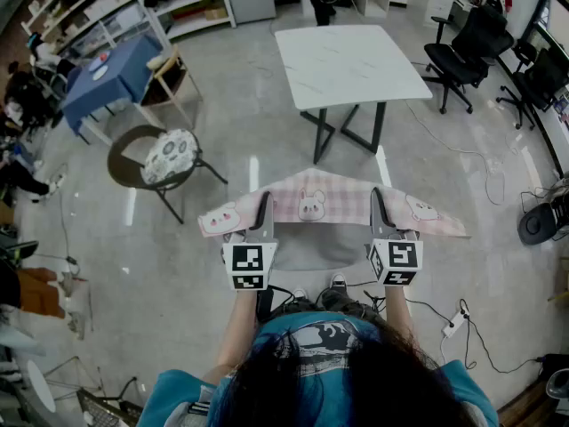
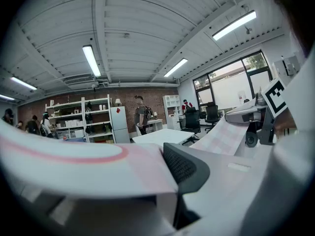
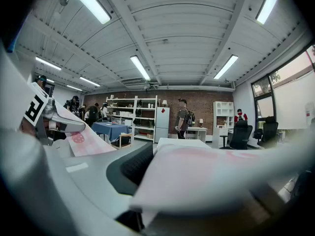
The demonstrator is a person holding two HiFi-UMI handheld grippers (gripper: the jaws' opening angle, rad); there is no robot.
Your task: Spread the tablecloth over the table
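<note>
**A:** Where do we have the pink checked tablecloth with the pig faces (image 1: 311, 205)?

**B:** Up in the air in front of us, stretched into a band between our two claws. It's well short of the white square marble-look table (image 1: 347, 60), whose top shows bare.

**A:** And the claws themselves?

**B:** Our left gripper (image 1: 263, 213) is pinched onto the cloth towards one end, and our right gripper (image 1: 380, 212) towards the other. In both gripper views we see fabric lying between the jaws.

**A:** Why do we hold it so far apart?

**B:** We judge that the wide hold makes the top edge taut and level. The rest then hangs free below instead of bunching, ready to go squarely over the top.

**A:** Any worry?

**B:** Thin fabric may slip from a jaw if we pull unevenly.
</note>
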